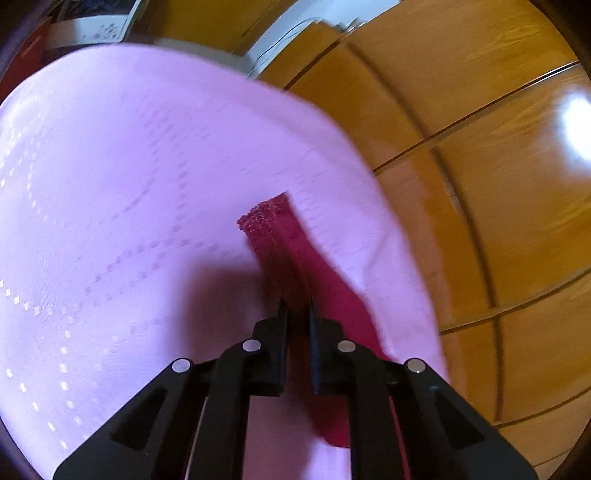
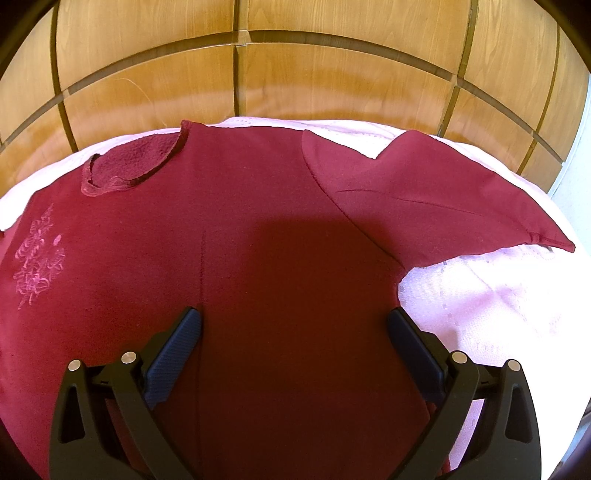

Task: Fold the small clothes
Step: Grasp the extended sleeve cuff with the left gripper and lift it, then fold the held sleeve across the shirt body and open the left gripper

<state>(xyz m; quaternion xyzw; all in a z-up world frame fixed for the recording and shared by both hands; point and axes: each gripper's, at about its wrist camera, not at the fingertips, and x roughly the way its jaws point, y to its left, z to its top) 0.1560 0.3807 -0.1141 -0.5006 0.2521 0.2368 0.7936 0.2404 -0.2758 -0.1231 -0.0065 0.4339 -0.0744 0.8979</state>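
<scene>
A dark red shirt (image 2: 258, 229) lies spread on a pink cloth (image 2: 498, 295), neck opening (image 2: 136, 162) at the far left, one sleeve (image 2: 443, 206) stretched to the right, pink embroidery (image 2: 37, 258) at the left. My right gripper (image 2: 293, 325) is open just above the shirt's body, a finger (image 2: 177, 350) on each side. In the left wrist view my left gripper (image 1: 297, 306) is shut on a strip of the red shirt (image 1: 280, 240), held over the pink cloth (image 1: 129, 203); its lacy hem end points away.
The pink cloth covers the work surface. Wooden panelled walls (image 2: 295, 74) stand behind it and a wooden floor or panel (image 1: 498, 184) lies to the right of the cloth's edge. White items (image 1: 96, 29) sit at the far left corner.
</scene>
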